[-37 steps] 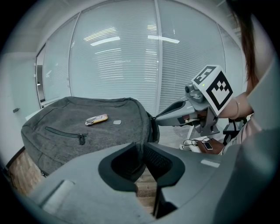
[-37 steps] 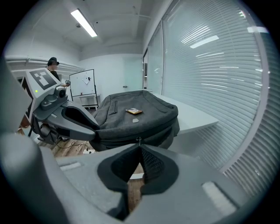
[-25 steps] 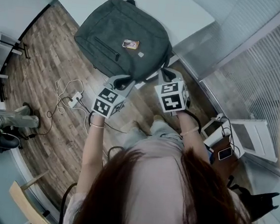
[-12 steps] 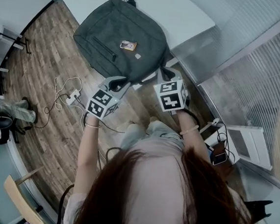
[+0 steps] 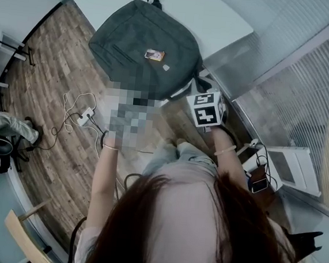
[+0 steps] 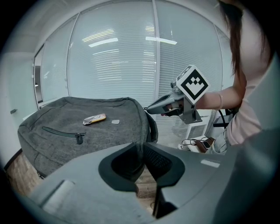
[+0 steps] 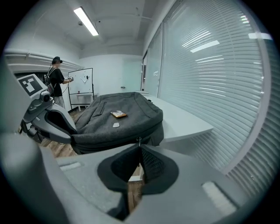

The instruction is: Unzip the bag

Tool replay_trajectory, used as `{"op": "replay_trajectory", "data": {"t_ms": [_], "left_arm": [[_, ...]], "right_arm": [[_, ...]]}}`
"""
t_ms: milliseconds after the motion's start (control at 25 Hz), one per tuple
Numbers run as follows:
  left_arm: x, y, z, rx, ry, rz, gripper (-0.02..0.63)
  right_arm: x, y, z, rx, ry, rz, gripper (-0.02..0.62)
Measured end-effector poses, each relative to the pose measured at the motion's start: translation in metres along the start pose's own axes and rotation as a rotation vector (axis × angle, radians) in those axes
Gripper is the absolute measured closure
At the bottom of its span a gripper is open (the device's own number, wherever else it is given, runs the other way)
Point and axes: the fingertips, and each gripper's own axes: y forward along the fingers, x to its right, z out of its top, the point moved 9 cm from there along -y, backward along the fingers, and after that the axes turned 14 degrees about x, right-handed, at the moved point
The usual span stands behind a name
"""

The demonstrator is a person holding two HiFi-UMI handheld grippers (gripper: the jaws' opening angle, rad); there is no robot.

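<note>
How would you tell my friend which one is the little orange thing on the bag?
Find the white table with the big grey bag lying flat on it. On the bag's top face, near the pocket zipper, lies a small flat tag. It is the only orange thing there; the patch beside it is plain pale grey.

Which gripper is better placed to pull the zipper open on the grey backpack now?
Right. The right gripper looks pinched on a small metal zipper pull at the near edge of the backpack; the left gripper grips the fabric, steadying it.
</note>
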Motion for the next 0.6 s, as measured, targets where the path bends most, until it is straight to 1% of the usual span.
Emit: {"op": "replay_trajectory", "data": {"t_ms": [400, 600], "left_arm": [[-0.0037, -0.0022, -0.0028, 0.005, 0.000, -0.065, 0.549], [-0.0067, -0.0023, -0.0034, 0.009, -0.010, -0.086, 0.549]], "right_arm": [[-0.0001, 0.0050, 0.0039, -0.015, 0.020, -0.093, 0.586], [0.0028, 0.0096, 0.0077, -0.023, 0.019, -0.115, 0.586]]}}
